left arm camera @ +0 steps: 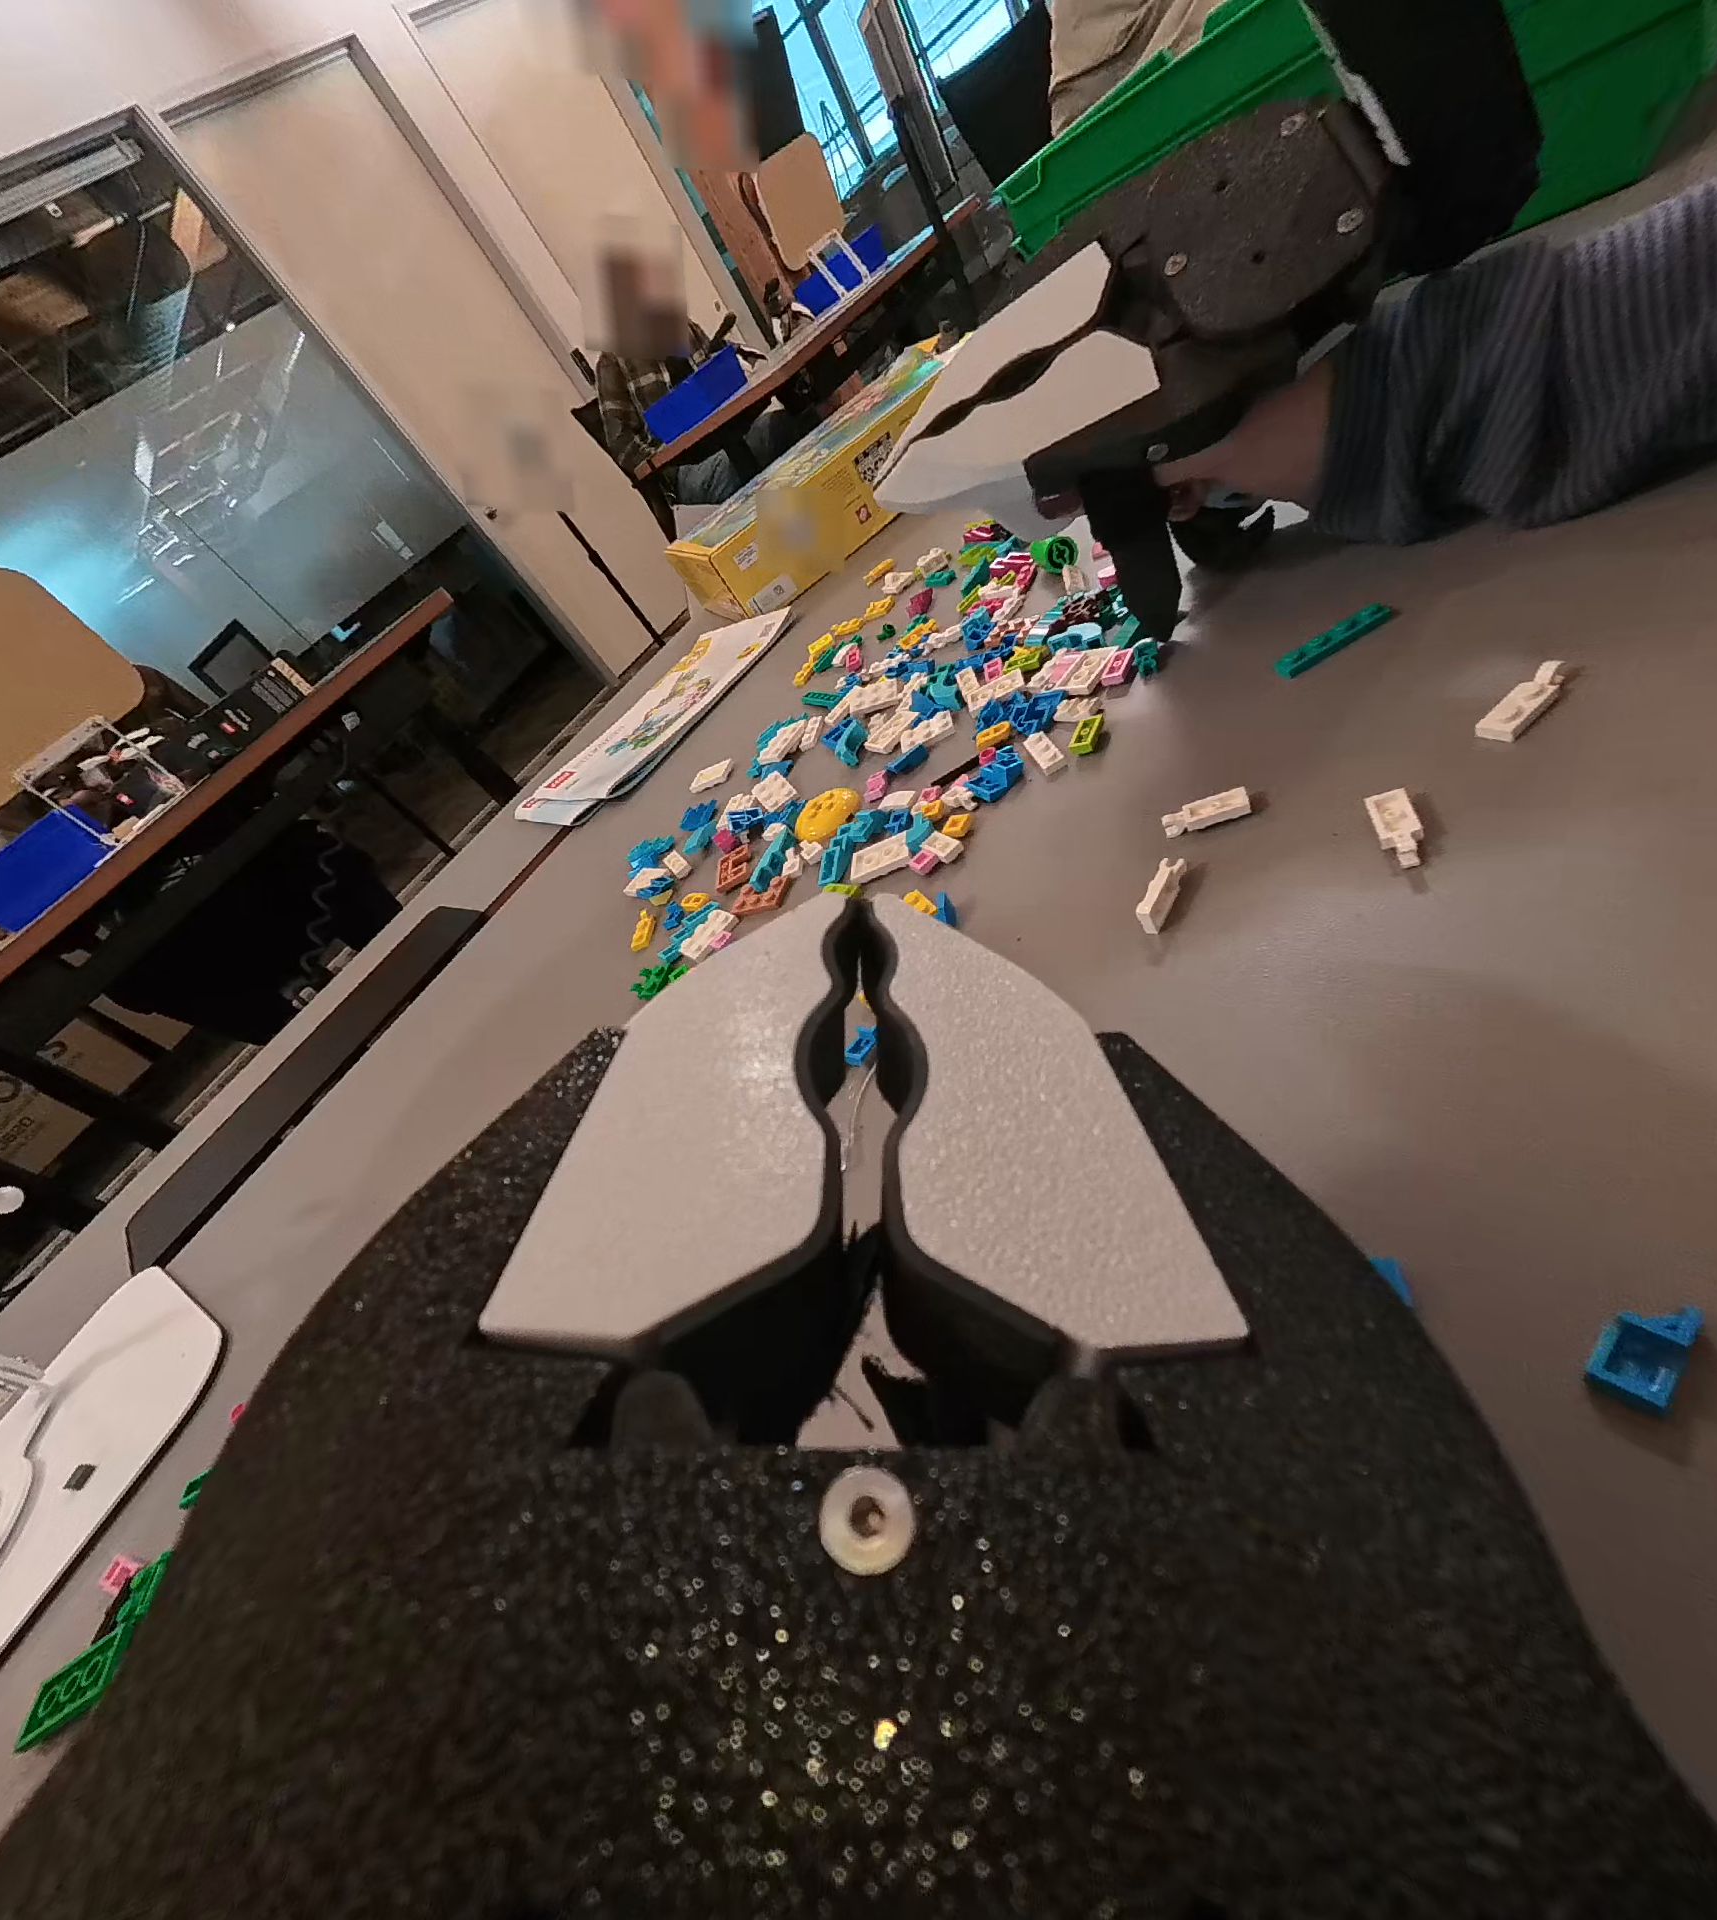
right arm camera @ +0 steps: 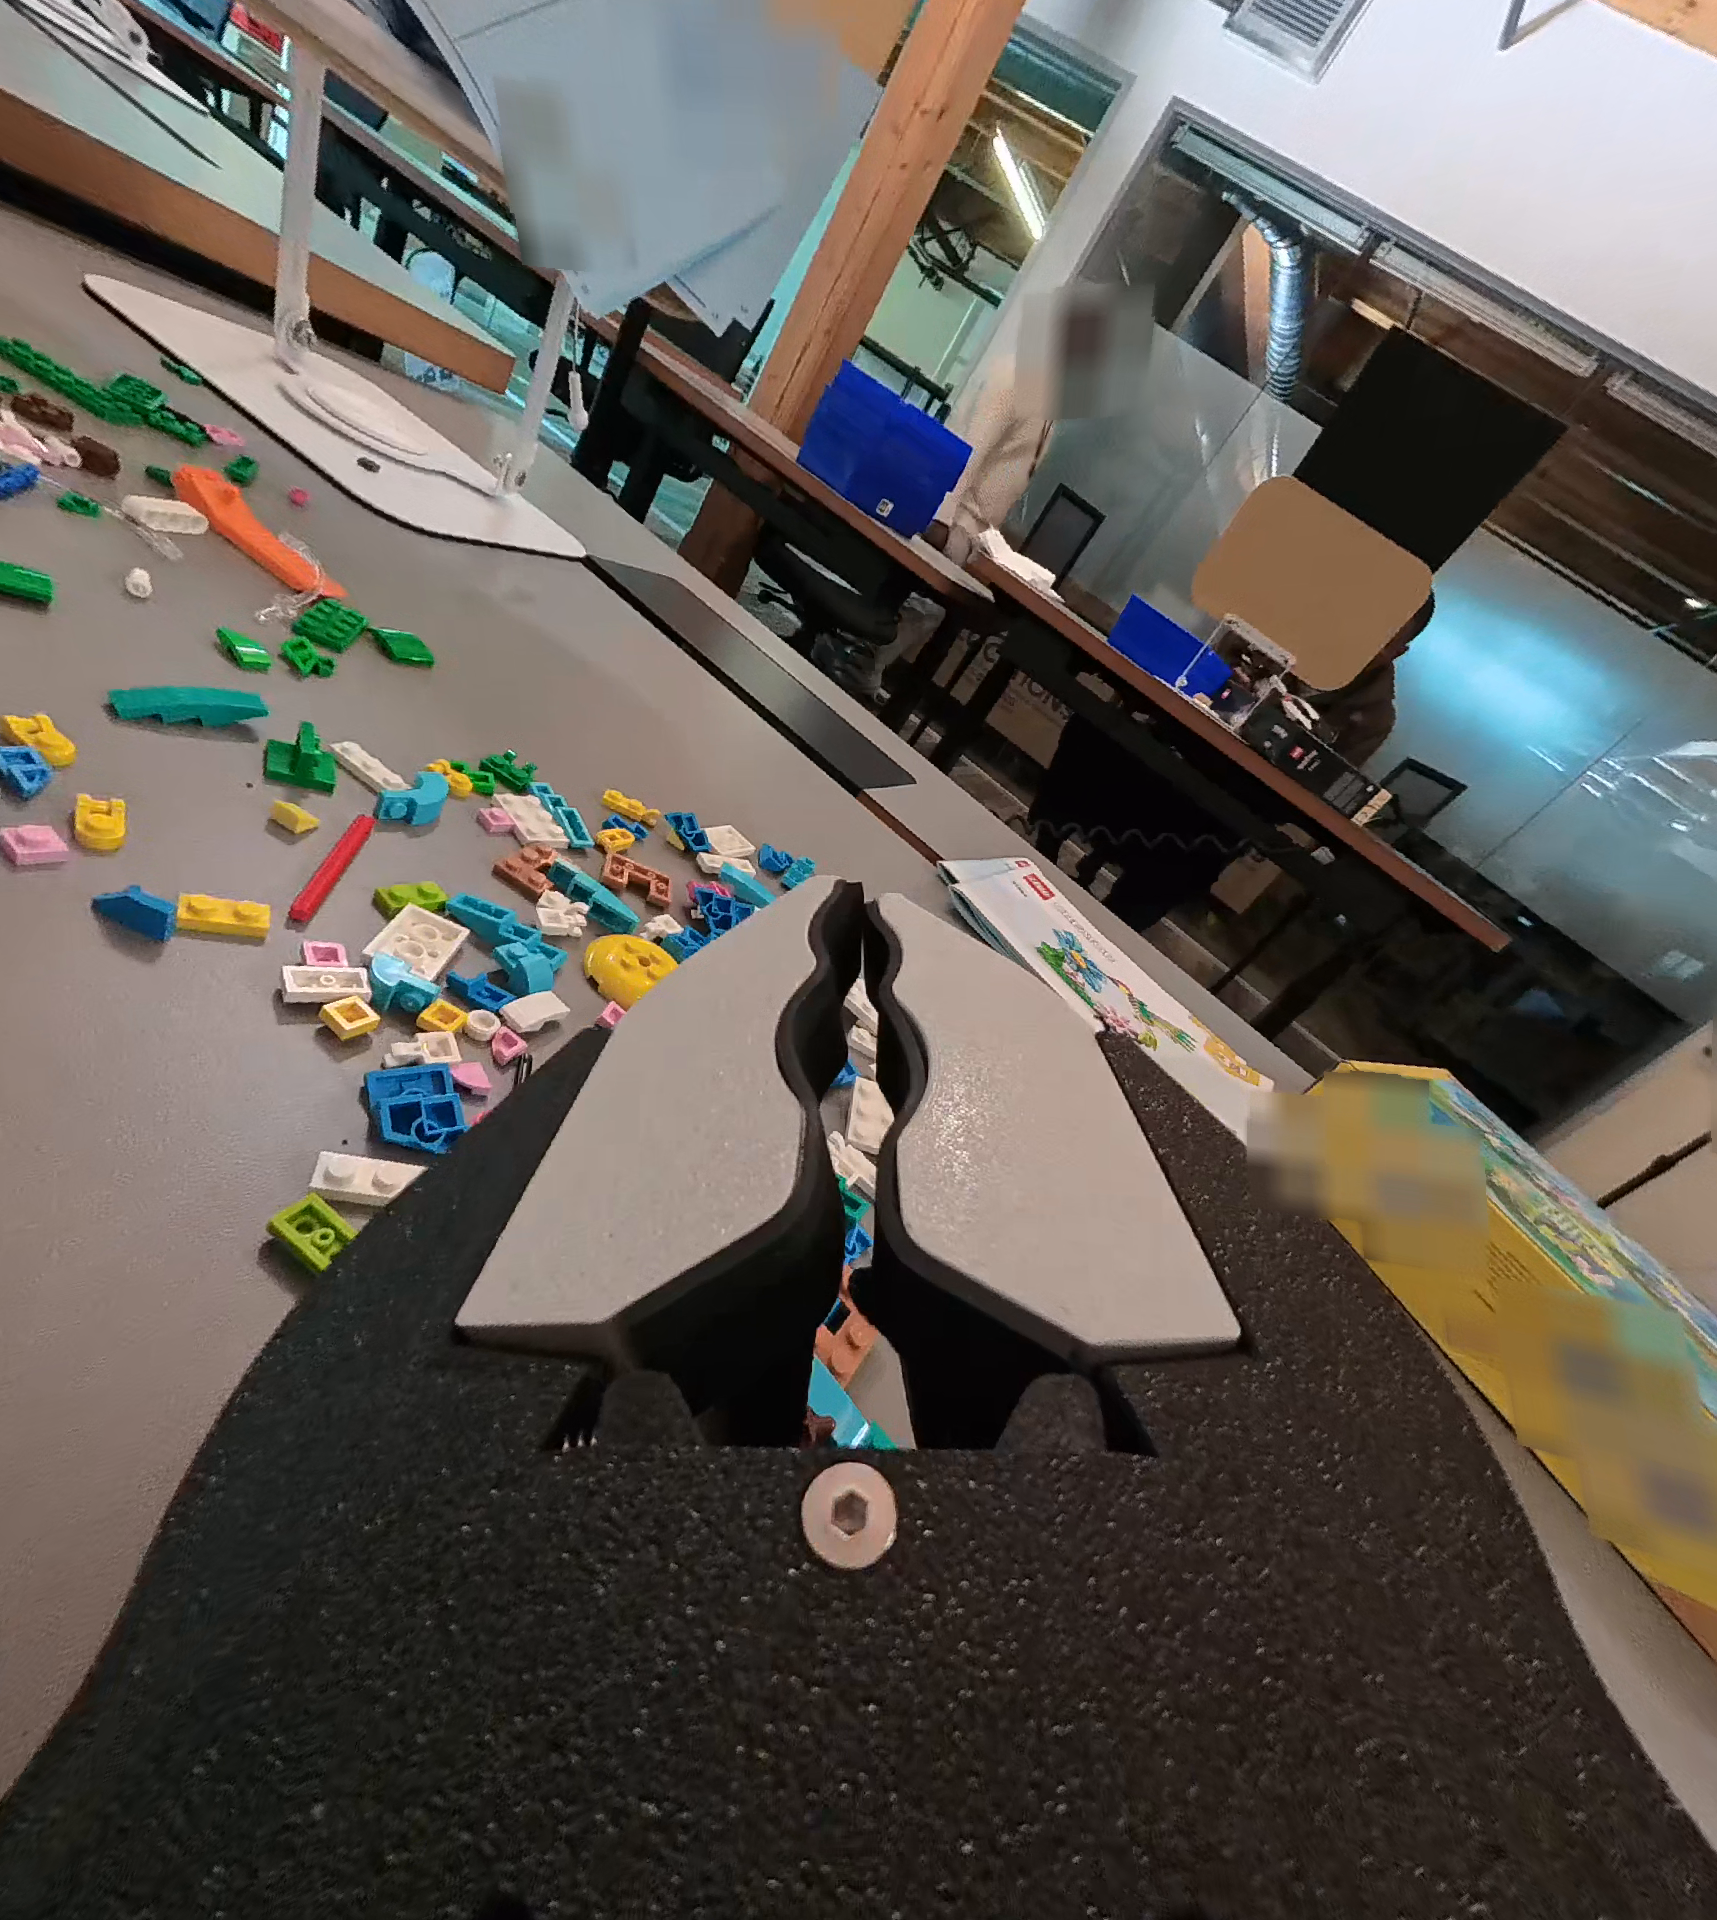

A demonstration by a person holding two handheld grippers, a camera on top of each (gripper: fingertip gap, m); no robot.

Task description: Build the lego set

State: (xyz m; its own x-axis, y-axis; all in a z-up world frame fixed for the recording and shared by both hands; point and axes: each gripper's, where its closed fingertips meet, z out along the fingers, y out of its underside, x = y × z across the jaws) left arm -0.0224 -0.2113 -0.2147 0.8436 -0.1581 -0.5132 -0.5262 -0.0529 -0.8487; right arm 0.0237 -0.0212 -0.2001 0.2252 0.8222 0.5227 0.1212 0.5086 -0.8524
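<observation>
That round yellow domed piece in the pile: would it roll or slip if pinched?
The round yellow domed piece looks glossy and curved, so flat fingers may slip. It lies tilted among bricks, so it probably rocks rather than rolls. Likely stiff and light.

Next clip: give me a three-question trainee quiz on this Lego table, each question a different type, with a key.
1. True or false: the left gripper holds a brick.
2. Multiple choice: the yellow Lego box lies (A) beyond the brick pile, (B) on the floor, (C) inside the green bin.
3. Fill in: the long tool beside the white lamp base is coloured ____.

Key: 1 false, its jaws are shut on nothing; 2 A; 3 orange.
</observation>
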